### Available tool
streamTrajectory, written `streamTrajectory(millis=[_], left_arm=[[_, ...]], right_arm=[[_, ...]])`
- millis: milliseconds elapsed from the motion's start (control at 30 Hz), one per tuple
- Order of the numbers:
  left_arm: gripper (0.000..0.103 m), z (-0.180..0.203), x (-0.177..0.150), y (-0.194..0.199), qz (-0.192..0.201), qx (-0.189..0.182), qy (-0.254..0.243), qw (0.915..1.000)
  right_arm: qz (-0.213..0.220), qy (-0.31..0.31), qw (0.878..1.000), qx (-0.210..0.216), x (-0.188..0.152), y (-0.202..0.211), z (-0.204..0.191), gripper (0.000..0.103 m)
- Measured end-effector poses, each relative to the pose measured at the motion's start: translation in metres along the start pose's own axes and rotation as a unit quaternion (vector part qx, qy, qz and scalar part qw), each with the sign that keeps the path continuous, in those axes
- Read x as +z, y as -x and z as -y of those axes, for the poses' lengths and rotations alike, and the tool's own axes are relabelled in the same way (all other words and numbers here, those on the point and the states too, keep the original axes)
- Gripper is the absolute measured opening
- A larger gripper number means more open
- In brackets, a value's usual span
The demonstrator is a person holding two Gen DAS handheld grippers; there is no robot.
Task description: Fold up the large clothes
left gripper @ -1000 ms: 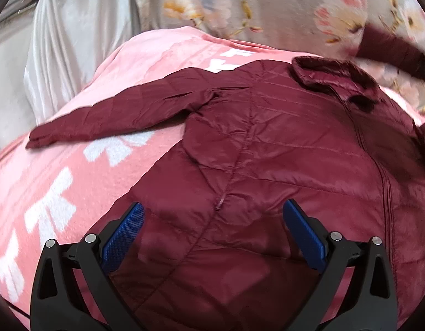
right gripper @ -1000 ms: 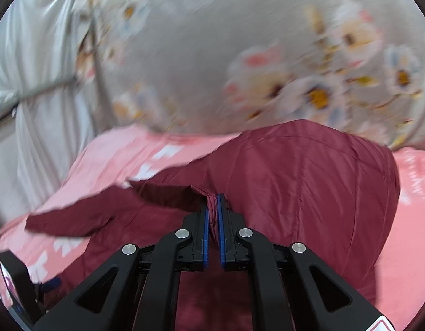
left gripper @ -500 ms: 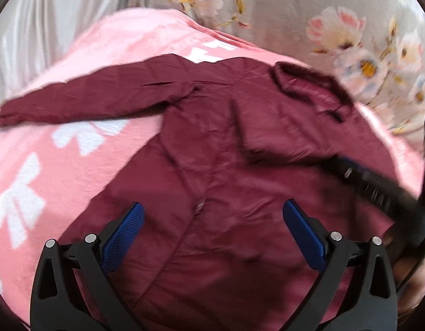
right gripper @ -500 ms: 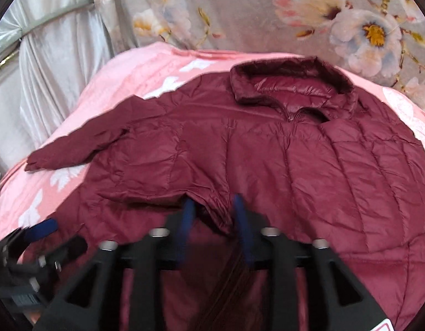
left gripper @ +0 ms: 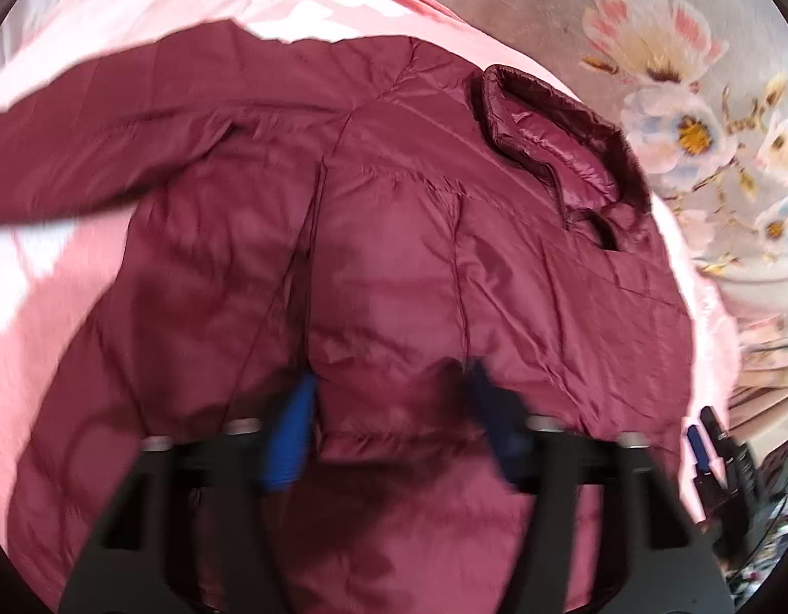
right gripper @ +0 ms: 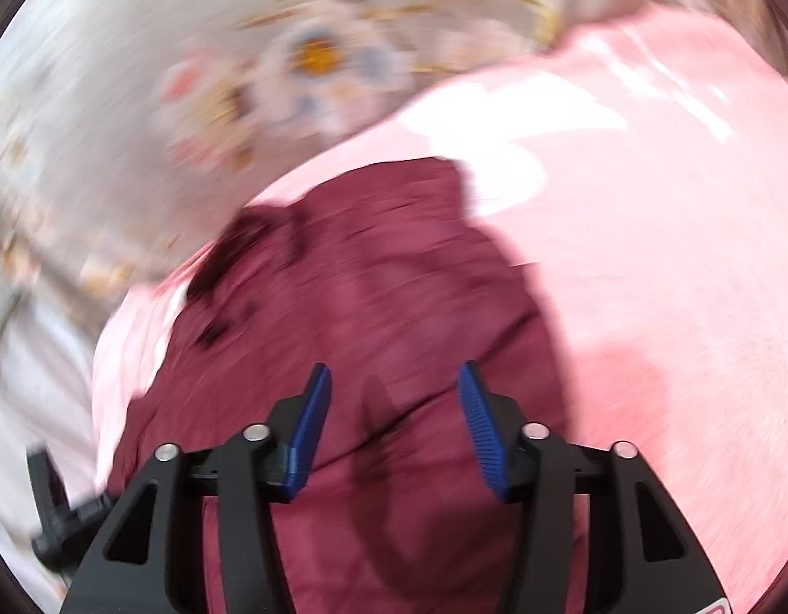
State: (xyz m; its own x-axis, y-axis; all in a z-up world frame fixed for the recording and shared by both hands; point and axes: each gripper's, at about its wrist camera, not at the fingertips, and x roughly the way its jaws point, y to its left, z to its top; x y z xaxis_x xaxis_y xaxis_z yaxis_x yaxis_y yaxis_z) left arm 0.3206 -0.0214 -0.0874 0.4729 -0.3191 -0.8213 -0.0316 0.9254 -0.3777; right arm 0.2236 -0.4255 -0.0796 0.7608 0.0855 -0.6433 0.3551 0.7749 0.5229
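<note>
Jacket [left gripper: 394, 266] lies spread on the blanket [left gripper: 46, 337], filling mid-frame. Its collar [left gripper: 557, 153] sits upper right, one sleeve [left gripper: 112, 153] reaching toward the left edge.

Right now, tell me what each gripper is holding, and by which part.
Nothing is held. The right gripper is open above the maroon jacket; the left gripper is blurred, but its fingers stand apart over the jacket with no fabric pinched.

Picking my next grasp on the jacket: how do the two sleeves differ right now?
The left sleeve lies stretched out sideways onto the pink blanket, clear of the jacket body; the right sleeve is folded across the chest, on top of the body. The left gripper hovers at the folded right sleeve's cuff; nothing is near the left sleeve. Both are the same maroon quilted fabric, and neither is gripped.
</note>
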Motion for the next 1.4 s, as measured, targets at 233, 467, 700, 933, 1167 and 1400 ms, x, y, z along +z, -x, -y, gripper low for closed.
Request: streamTrajectory(millis=[233,467,700,933,1167,1400], left_arm=[[0.003,0.013,0.022,0.013,0.061,0.057,-0.04,0.9957],[0.003,0.013,0.008,-0.02,0.058,0.113,-0.08,0.9886],[0.004,0.024,-0.008,-0.021,0.101,0.155,-0.121,0.9753],[0.006,0.025,-0.01,-0.02,0.108,0.158,-0.12,0.9742],[0.011,0.018,-0.009,-0.017,0.112,0.139,-0.099,0.9789],[0.017,0.013,-0.008,-0.014,0.114,0.119,-0.087,0.9826]], right_arm=[[0.019,-0.022,0.999,-0.043,0.015,-0.021,0.016,0.001],[0.009,0.027,0.995,-0.095,0.01,-0.037,0.009,0.0],[0.037,0.057,0.985,-0.158,-0.001,-0.02,-0.006,0.002],[0.032,0.19,0.98,-0.037,-0.053,-0.006,-0.117,0.011],[-0.072,0.248,0.965,-0.037,-0.105,-0.074,-0.162,0.009],[-0.063,0.267,0.96,-0.06,-0.115,-0.081,-0.166,0.008]])
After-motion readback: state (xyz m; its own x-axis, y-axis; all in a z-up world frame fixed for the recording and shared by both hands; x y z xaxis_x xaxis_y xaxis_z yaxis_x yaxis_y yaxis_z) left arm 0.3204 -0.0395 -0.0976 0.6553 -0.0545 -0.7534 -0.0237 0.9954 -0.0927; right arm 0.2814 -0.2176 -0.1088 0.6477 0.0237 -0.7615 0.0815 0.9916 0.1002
